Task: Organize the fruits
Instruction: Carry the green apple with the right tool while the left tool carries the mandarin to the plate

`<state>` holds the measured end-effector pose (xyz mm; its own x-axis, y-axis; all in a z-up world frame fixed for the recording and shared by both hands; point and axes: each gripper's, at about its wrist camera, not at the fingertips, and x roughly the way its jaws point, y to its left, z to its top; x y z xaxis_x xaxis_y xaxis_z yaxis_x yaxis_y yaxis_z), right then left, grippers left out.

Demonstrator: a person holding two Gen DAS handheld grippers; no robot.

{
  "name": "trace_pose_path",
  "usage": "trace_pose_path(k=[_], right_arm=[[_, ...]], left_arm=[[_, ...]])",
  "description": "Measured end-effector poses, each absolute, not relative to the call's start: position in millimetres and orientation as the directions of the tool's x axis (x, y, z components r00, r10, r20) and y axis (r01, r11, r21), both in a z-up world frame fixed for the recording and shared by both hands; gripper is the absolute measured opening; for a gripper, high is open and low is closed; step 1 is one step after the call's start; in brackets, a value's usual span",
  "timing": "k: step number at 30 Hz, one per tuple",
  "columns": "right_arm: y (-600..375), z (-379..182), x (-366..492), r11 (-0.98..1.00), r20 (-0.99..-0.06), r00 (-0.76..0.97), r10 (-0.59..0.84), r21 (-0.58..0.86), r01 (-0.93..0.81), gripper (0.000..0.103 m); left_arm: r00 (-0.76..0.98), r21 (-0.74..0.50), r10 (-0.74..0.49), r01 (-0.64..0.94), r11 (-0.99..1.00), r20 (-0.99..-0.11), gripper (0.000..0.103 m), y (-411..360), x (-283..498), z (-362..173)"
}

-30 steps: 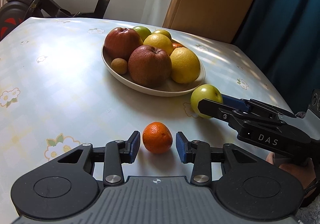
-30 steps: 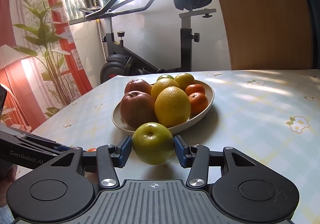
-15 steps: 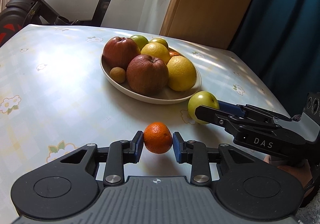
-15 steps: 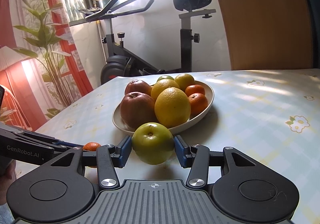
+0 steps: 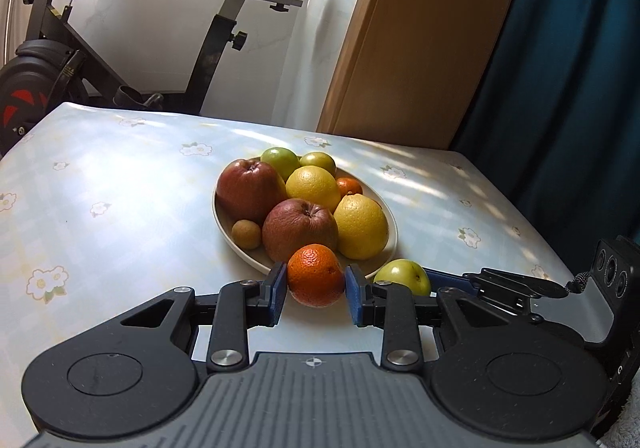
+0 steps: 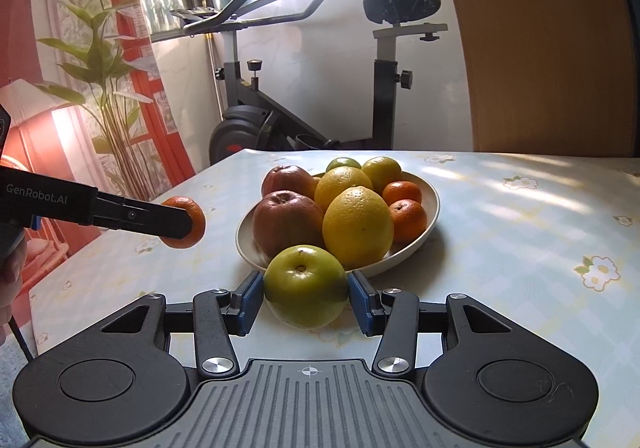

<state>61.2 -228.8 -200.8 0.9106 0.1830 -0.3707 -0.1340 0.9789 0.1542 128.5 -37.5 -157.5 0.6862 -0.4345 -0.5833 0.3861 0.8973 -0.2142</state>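
My left gripper point(image 5: 316, 290) is shut on a small orange mandarin point(image 5: 316, 275) and holds it up off the table, near the front of the fruit bowl point(image 5: 390, 221). From the right wrist view the mandarin point(image 6: 196, 221) hangs in the air left of the bowl point(image 6: 434, 203). My right gripper point(image 6: 306, 302) is closed around a green apple point(image 6: 306, 286) just in front of the bowl; the apple also shows in the left wrist view point(image 5: 404, 276). The bowl holds red apples, yellow citrus, mandarins and green fruit.
The table point(image 5: 120, 187) has a pale flowered cloth. An exercise bike point(image 6: 280, 119) stands behind its far edge. A wooden panel point(image 5: 420, 39) and a dark blue curtain point(image 5: 568, 67) are at the back right. A plant point(image 6: 108, 87) stands by the window.
My left gripper closed on the mandarin and lifted it off the table toward the bowl. My right gripper has stayed around the green apple.
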Motion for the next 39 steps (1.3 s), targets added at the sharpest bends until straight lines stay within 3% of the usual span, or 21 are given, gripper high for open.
trace_pose_path(k=[8, 14, 22, 39], right_arm=[[-246.6, -158.9, 75.9, 0.981, -0.322, 0.931, 0.172, 0.142, -0.132, 0.043], [-266.6, -138.4, 118.1, 0.987, -0.312, 0.941, 0.134, 0.126, -0.099, 0.043], [-277.9, -162.1, 171.5, 0.990, -0.382, 0.916, 0.120, 0.114, -0.082, 0.043], [-282.3, -177.8, 183.7, 0.983, -0.400, 0.904, 0.151, 0.162, -0.092, 0.043]], left_arm=[[0.717, -0.209, -0.450, 0.404, 0.891, -0.533, 0.033, -43.6, 160.8, -132.5], [0.712, -0.214, -0.441, 0.391, 0.895, -0.547, 0.033, -55.1, 200.5, -132.8], [0.675, -0.207, -0.403, 0.355, 0.912, -0.618, 0.033, -64.0, 236.8, -158.7], [0.655, -0.177, -0.387, 0.365, 0.914, -0.649, 0.034, -65.5, 246.1, -171.0]])
